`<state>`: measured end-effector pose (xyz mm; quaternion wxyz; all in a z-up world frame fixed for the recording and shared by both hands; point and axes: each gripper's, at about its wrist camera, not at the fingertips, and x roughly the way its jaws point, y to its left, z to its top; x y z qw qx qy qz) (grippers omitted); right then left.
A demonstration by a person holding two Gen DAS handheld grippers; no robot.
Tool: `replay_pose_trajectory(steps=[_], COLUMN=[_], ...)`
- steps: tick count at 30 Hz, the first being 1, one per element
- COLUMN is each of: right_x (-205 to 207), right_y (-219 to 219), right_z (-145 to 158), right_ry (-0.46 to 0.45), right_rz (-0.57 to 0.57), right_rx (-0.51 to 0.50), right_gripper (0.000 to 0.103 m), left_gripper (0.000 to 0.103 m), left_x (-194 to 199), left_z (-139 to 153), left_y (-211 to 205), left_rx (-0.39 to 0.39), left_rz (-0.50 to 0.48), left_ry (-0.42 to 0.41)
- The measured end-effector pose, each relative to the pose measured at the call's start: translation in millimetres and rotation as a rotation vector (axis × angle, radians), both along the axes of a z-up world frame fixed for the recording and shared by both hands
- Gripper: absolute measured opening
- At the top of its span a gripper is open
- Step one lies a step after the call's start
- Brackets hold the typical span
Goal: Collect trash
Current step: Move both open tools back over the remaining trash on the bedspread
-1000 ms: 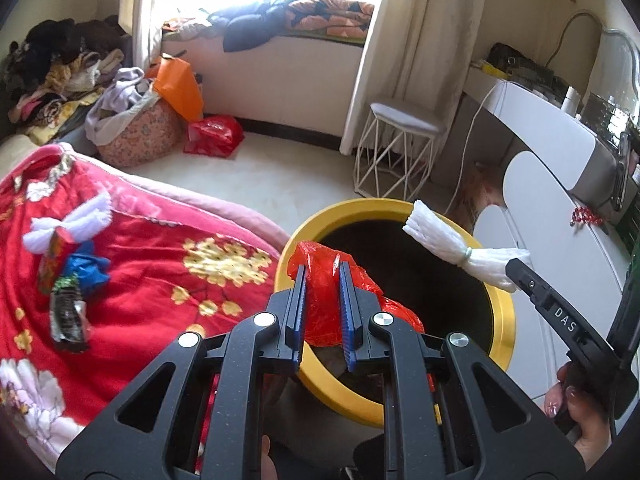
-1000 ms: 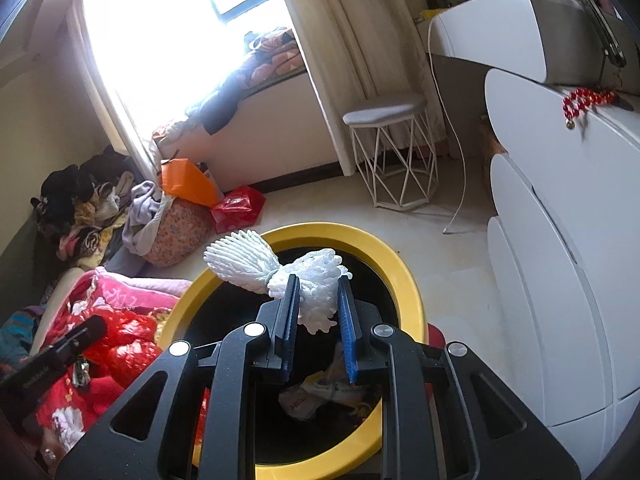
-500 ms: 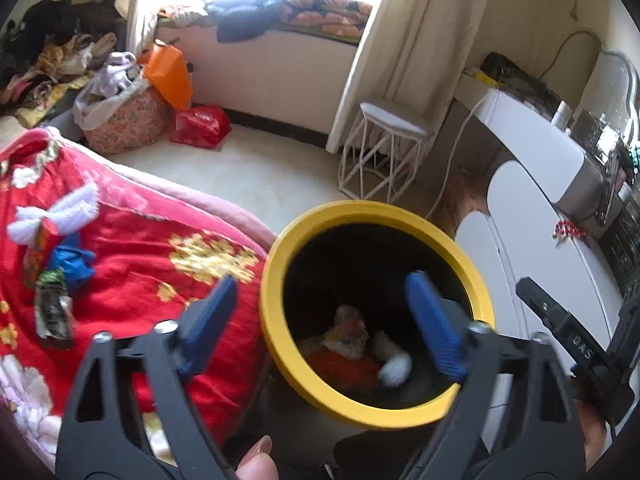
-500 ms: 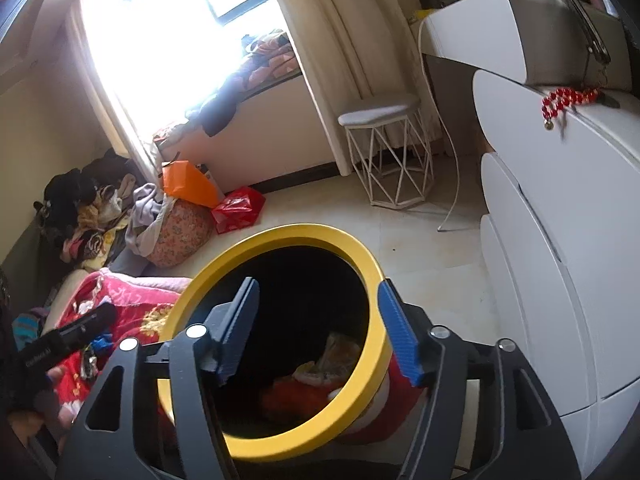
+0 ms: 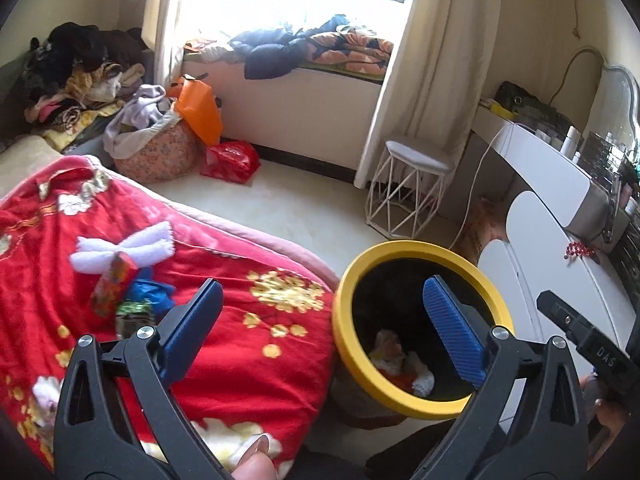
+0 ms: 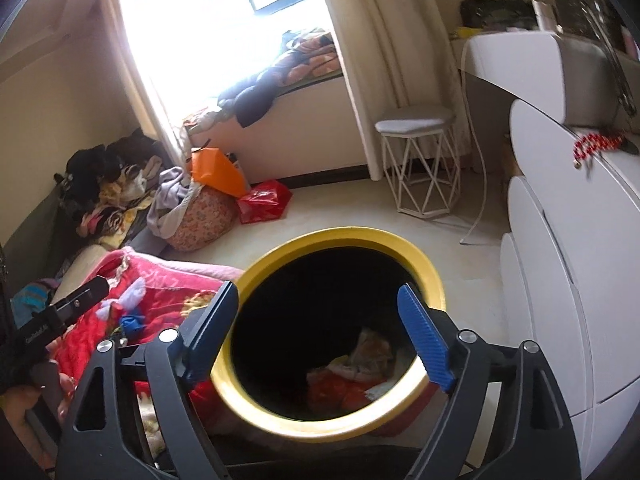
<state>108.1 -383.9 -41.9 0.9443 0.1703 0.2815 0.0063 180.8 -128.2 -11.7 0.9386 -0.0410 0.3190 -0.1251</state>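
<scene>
1. bedroom floor is showing one yellow bin (image 5: 416, 402) beside the red blanket (image 5: 248, 360).
2. both tongs, left (image 5: 320, 332) and right (image 6: 316, 332), are gaping, gripping nothing.
3. four scraps (image 5: 120, 284) (white, red, blue, dark) are lying on the blanket, left of the bin; the left tongs are sitting nearer.

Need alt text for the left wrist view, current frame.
The open, empty left tool hangs between a yellow-rimmed bin holding trash and a red blanket where a white wad and wrappers lie.
</scene>
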Motion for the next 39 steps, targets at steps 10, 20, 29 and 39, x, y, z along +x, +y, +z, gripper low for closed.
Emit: replay_pose_trajectory(steps=[10,20,29,39], right_x=[13.4,22.9,32.6,53.8], right_y=[48.9,108.3,160.7,216.0], right_z=[17.3,31.4,32.2,14.8], right_ry=[-0.021,-0.043,-0.04,0.006], right_rz=[0.09,0.239,0.382,0.507], right_rx=[-0.009,-0.051,-0.081,-0.117], right_gripper=[0.082,0.083,0.083,0.083], left_gripper=[0.092,0.092,0.092,0.092], left_x=[-7.6,-18.3,-21.9,-15.6], left_z=[8.4,10.4,5.4,-9.3], left_y=[52.8,92.5,129.0,177.8], left_rx=[0.002,-0.004,-0.018,-0.027], left_rz=[0.068,0.128,0.202,0.292], left_ry=[-0.028,-0.054,-0.045,0.007])
